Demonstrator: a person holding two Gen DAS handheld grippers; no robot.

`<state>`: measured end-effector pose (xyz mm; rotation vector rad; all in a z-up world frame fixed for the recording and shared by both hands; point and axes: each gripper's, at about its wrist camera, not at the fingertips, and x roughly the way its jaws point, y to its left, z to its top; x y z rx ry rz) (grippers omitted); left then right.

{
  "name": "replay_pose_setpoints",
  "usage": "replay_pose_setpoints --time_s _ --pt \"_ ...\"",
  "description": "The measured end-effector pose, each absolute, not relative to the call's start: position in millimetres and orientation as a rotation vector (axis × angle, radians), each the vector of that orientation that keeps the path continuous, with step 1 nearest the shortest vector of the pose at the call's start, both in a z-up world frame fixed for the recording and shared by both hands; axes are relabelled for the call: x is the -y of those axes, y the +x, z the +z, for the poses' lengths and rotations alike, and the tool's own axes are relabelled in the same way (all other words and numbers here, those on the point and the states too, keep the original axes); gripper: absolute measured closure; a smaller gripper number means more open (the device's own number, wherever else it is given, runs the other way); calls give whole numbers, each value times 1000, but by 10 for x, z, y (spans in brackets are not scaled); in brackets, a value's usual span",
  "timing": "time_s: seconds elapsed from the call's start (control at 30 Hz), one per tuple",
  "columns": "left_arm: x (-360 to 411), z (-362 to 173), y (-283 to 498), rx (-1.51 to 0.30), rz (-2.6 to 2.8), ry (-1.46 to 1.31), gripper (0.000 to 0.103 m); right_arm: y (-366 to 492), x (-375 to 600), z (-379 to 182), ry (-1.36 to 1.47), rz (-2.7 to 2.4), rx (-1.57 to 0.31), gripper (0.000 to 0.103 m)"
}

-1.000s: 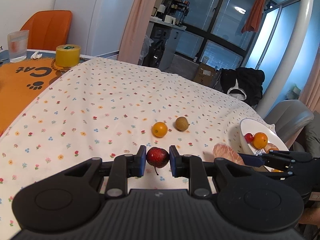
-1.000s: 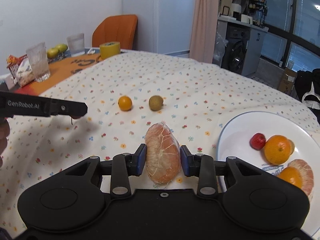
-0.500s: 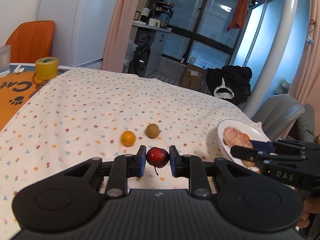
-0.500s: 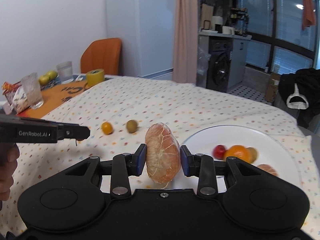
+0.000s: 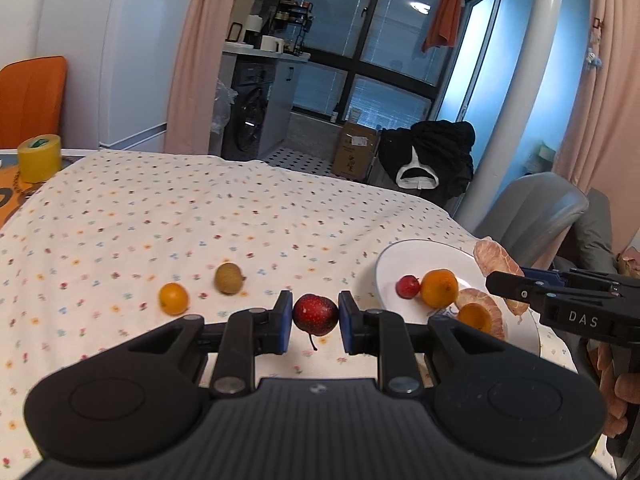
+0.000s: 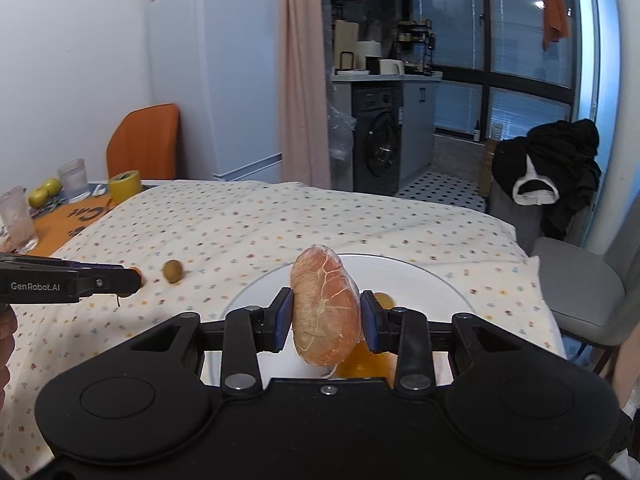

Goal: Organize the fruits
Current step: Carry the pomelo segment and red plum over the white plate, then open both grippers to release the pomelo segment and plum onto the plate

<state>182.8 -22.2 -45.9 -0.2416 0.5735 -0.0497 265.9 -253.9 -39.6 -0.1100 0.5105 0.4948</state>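
Aloft: glossy round red fruit (image 5: 315,314); veined oblong pomelo segment (image 6: 325,311) above smooth plate (image 6: 440,280).

White fridge (image 6: 224,72), orange chair (image 6: 144,140), peach curtain (image 6: 300,80), washing machine (image 6: 380,152), dark windows (image 6: 520,40), grey chair (image 6: 580,300)

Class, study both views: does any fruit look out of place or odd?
Yes. A small orange fruit and a brownish-green round fruit lie loose on the floral tablecloth, outside the white plate holding the others.
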Motion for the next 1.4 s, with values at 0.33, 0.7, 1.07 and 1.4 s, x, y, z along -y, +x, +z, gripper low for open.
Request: replay_pose_setpoints --time_s 0.33,0.7,1.07,1.4 --pt "416 -484 1969 -592 -73 -213 80 2767 2601 -488 -71 517 -528 69" --pt "515 -500 2077 -609 -81 -189 80 2820 2496 -570 -33 557 -531 52" --pt "728 -556 2207 -630 -146 -174 80 2758 2790 -520 31 506 -508 42" --pt "896 -567 2237 -641 -199 -164 80 2641 2872 -557 75 475 -506 38"
